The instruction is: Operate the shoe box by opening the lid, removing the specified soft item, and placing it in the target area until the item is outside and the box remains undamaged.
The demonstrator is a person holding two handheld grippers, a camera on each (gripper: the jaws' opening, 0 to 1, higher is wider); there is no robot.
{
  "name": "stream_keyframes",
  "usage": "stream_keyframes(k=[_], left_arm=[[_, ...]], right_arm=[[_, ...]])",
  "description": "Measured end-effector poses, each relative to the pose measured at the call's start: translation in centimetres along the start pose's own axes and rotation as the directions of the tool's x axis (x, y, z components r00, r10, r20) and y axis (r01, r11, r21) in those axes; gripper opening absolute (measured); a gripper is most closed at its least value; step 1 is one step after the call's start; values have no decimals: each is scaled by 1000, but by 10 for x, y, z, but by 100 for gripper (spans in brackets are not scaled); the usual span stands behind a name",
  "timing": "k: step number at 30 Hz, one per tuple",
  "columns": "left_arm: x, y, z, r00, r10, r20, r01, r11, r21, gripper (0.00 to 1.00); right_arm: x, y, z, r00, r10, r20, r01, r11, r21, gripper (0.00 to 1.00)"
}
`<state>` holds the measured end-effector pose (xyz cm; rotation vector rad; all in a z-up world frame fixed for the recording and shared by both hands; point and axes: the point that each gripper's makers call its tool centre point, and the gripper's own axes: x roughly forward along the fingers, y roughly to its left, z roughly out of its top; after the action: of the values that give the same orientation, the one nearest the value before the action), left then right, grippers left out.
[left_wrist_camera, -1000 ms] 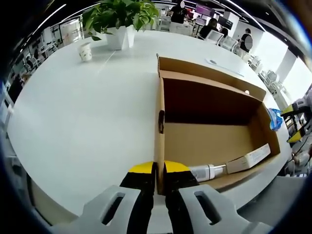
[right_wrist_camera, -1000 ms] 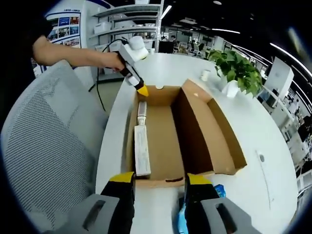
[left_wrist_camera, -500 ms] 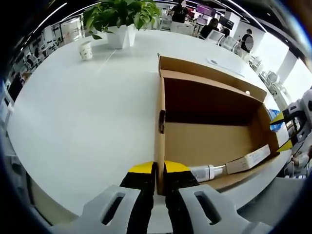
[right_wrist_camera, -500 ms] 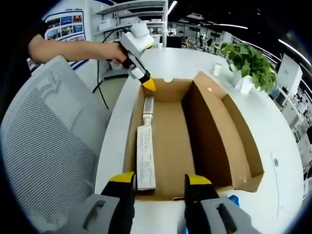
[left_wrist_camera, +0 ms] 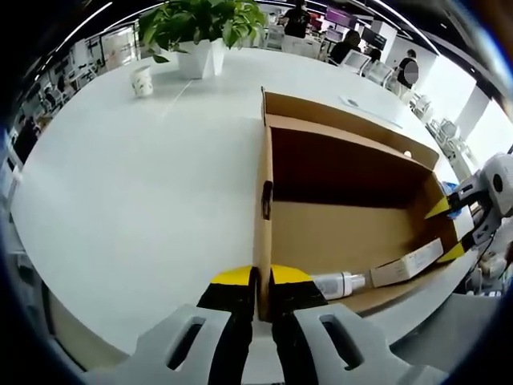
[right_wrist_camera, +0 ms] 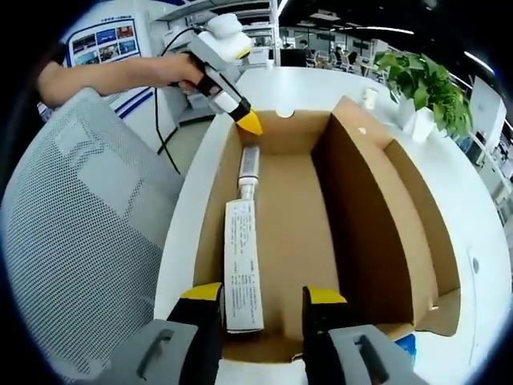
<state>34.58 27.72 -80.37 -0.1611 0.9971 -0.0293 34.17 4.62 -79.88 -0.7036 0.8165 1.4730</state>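
The open cardboard shoe box (left_wrist_camera: pixel 337 228) lies on a white table, its lid flap (right_wrist_camera: pixel 365 200) standing up along one long side. My left gripper (left_wrist_camera: pixel 263 287) is shut on the top edge of one end wall. In the right gripper view it appears as the left gripper (right_wrist_camera: pixel 248 122), held by a hand at the box's far end. My right gripper (right_wrist_camera: pixel 263 298) is open, its jaws over the near end wall, nothing between them. It enters the left gripper view as the right gripper (left_wrist_camera: pixel 445 231). Inside lie a long white carton (right_wrist_camera: pixel 243 265) and a small bottle (right_wrist_camera: pixel 249 164). A blue soft item (right_wrist_camera: pixel 405 346) lies outside the near end.
A potted plant (left_wrist_camera: pixel 200 28) and a paper cup (left_wrist_camera: pixel 142 82) stand on the white table (left_wrist_camera: pixel 136 200) beyond the box. A grey mesh chair (right_wrist_camera: pixel 80 257) is close along the table's edge beside the box. People sit at desks far behind.
My right gripper has moved forward over the box's near end, so the box floor looms larger in its view. The left gripper stays clamped on the end wall.
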Motion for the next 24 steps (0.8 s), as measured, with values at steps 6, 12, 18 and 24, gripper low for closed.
stream_keyframes(k=[6,12,18,24], left_arm=[[-1,-1,-1,1000,0,0,0,1000,0,4],[-1,-3,-1,1000,1,-4,-1,1000,2,4],[0,-2,-2,1000,3,-6,-3,1000,6,4],[0,-2,-2,1000,4,-6,-4,1000,7,4]], right_arm=[[11,2,-1,1000,5,-8,-5,1000,-9,31],[11,6,3,1000,0,-4,0,999,-46,18],[7,6,7,1000,-20,18,21,997,-74,15],[-4,1,13,998,-49,36,52,995,-89,15]])
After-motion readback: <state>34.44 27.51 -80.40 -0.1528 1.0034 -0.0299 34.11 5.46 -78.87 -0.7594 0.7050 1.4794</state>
